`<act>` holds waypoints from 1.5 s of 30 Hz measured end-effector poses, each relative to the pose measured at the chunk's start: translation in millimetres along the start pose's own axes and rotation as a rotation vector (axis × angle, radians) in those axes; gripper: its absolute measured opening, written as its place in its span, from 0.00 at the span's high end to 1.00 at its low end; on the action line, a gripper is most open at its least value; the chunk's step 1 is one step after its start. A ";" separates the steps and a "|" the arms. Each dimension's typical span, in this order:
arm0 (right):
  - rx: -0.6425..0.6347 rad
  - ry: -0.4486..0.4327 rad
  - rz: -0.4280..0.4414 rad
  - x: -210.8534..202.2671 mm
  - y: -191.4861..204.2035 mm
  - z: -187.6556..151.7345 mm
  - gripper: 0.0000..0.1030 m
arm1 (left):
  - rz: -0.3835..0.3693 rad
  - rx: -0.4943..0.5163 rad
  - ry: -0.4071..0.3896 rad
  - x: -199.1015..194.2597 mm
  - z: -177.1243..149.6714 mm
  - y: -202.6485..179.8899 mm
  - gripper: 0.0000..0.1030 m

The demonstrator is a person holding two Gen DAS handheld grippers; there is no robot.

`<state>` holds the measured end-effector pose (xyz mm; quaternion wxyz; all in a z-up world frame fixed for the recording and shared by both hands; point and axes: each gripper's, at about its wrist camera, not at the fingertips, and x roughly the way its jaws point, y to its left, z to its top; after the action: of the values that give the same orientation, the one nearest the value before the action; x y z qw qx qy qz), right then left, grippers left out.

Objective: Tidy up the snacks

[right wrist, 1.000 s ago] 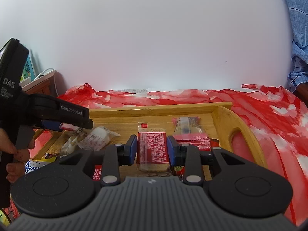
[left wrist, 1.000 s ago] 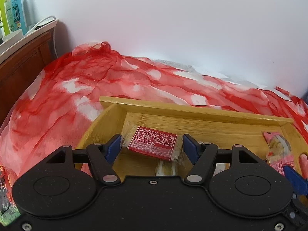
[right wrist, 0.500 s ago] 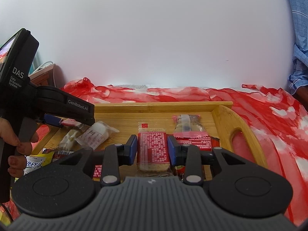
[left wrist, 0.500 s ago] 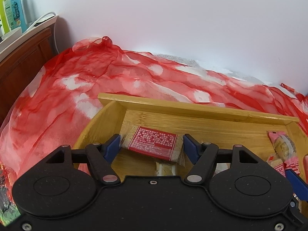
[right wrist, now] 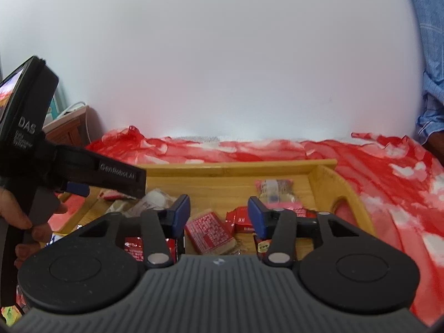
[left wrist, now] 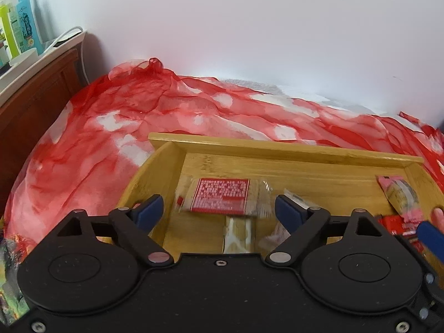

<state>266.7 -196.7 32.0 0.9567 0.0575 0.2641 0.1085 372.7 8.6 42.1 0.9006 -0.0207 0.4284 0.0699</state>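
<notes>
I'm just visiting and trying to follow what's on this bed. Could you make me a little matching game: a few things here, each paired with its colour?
Things:
1. tray
2. scarf
3. gripper fingers
4. tall bottle

Colours:
A. red and white
B. pale wood
C. turquoise
D. dark blue

Pairs: 1-B, 2-A, 3-D, 4-C

Left hand-held gripper (left wrist: 218, 211) and right hand-held gripper (right wrist: 219, 212) both gape wide.
</notes>
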 end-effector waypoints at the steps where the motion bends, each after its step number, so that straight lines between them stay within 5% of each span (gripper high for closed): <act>1: 0.000 -0.002 -0.001 -1.9 -0.6 1.1 0.35 | -0.002 0.003 -0.002 -4.2 -1.7 0.5 0.13; 8: 0.007 -0.019 -0.018 -25.1 -4.2 -2.8 0.24 | -0.004 0.022 -0.032 -35.4 -15.7 2.7 0.07; 30: -0.003 -0.054 -0.067 -118.3 12.7 -50.7 0.15 | -0.077 0.031 -0.096 -133.5 -118.8 22.4 0.03; 45: 0.056 0.050 -0.110 -166.4 22.4 -116.0 0.10 | -0.095 0.067 -0.090 -165.8 -190.5 34.5 0.02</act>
<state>63.4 -208.5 18.7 0.9523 0.0671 0.2936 0.0496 118.0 6.4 50.9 0.9215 -0.0077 0.3881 0.0135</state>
